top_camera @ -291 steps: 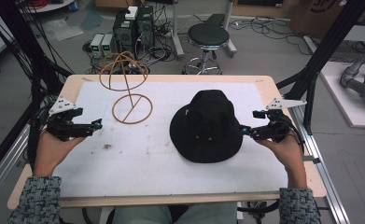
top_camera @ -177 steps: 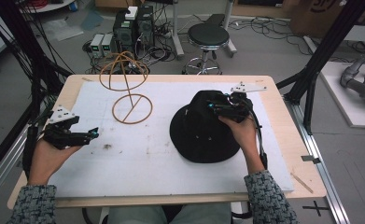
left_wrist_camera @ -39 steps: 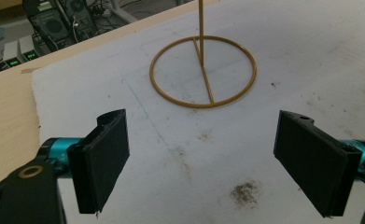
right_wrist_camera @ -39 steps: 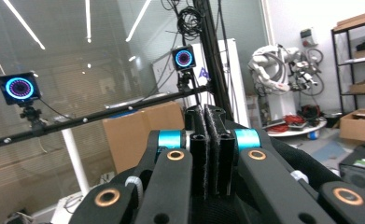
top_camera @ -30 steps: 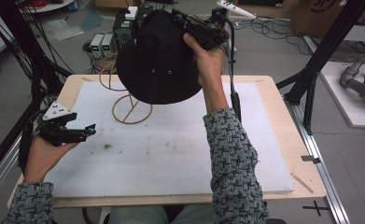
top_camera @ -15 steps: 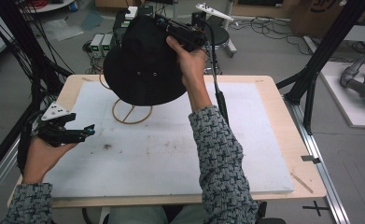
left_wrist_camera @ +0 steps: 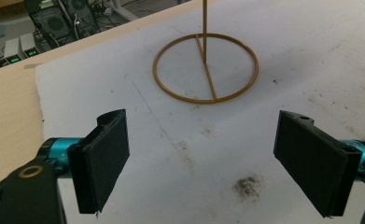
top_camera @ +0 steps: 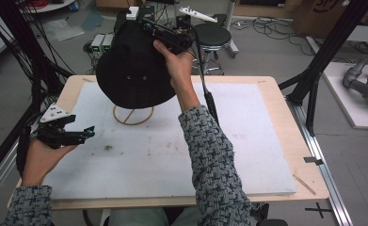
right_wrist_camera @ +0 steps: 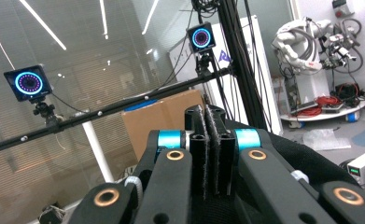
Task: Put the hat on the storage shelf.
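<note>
My right gripper [top_camera: 149, 27] pinches the black hat [top_camera: 133, 66], seemingly by its brim, above the wire stand [left_wrist_camera: 205, 67]; my left gripper [left_wrist_camera: 203, 163] rests open nearby

Bare white mat [top_camera: 247, 136] open right of the sleeve; wire stand [top_camera: 133, 114] blocks far-left, under lifted hat [top_camera: 134, 70]

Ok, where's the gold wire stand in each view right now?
High view: stand base ring on the white mat, under the held hat.
Left gripper view: top centre, beyond the open jaws.
Right gripper view: aimed up at the room, jaws clamping hat fabric.
Shared landmark: the white mat.
</note>
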A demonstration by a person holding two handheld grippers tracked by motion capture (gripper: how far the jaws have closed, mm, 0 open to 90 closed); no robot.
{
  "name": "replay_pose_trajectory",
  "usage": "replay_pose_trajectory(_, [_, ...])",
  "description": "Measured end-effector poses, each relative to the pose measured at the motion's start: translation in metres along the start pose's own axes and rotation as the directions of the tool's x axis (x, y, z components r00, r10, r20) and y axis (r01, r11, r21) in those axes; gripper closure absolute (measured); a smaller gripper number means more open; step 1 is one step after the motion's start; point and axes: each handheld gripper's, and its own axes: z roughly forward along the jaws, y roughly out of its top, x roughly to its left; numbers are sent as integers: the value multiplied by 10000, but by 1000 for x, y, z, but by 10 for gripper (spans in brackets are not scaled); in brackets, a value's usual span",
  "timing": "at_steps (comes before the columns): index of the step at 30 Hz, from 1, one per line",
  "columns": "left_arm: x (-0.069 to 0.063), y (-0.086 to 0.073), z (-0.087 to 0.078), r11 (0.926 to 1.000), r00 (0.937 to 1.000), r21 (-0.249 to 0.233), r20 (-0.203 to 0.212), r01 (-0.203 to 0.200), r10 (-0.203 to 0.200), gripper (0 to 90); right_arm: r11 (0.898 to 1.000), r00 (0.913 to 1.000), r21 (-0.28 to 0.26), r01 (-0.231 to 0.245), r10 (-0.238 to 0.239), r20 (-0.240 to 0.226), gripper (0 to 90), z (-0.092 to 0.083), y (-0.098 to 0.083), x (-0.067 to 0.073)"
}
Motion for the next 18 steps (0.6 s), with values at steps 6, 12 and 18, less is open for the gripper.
replay_pose_trajectory(6, [0, 0, 0, 10000, 10000, -14, -12, 8, -8, 184, 9997, 10000, 250, -16, 15, 14, 890, 10, -8, 0])
replay_pose_trajectory(12, [0, -1, 0, 10000, 10000, -12, -21, 10, -10, 184, 9986, 9999, 526, 66, -73, 122, 890, 19, -16, -1])
replay_pose_trajectory(18, [0, -1, 0, 10000, 10000, -12, 0, 8, -8, 184, 9962, 9999, 876, -23, 9, 160, 890, 29, -25, -2])
